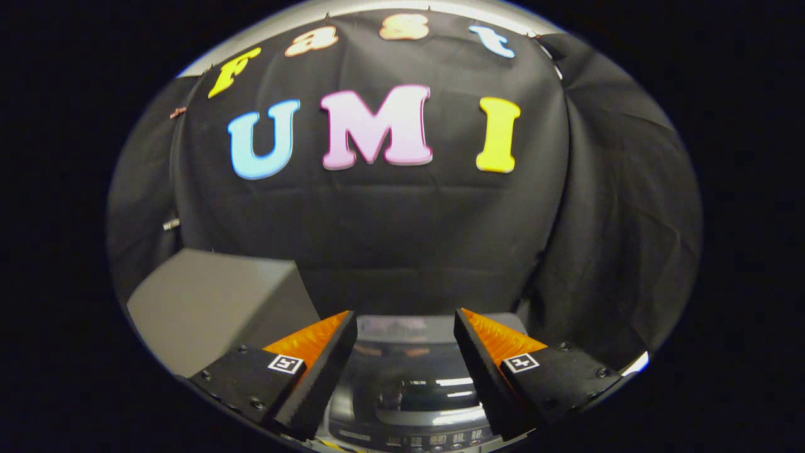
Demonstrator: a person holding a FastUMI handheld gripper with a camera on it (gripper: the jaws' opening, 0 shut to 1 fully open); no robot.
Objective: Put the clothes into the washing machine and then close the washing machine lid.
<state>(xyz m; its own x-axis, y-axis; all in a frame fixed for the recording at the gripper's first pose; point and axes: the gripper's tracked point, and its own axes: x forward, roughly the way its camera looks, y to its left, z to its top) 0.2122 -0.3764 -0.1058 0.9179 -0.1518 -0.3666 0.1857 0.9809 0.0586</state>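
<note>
My gripper (405,327) hangs with its two fingers spread wide apart, nothing between them. Below and between the fingers sits the washing machine (409,402), its glossy dark glass lid (412,377) lying flat and closed over the top, with a row of controls along its near edge. A plain grey box (214,302) stands just beside the machine, against the black cloth wall (402,239).

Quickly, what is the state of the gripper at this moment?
Gripper: open, holding nothing; its fingers stand apart above the washing machine.
</note>
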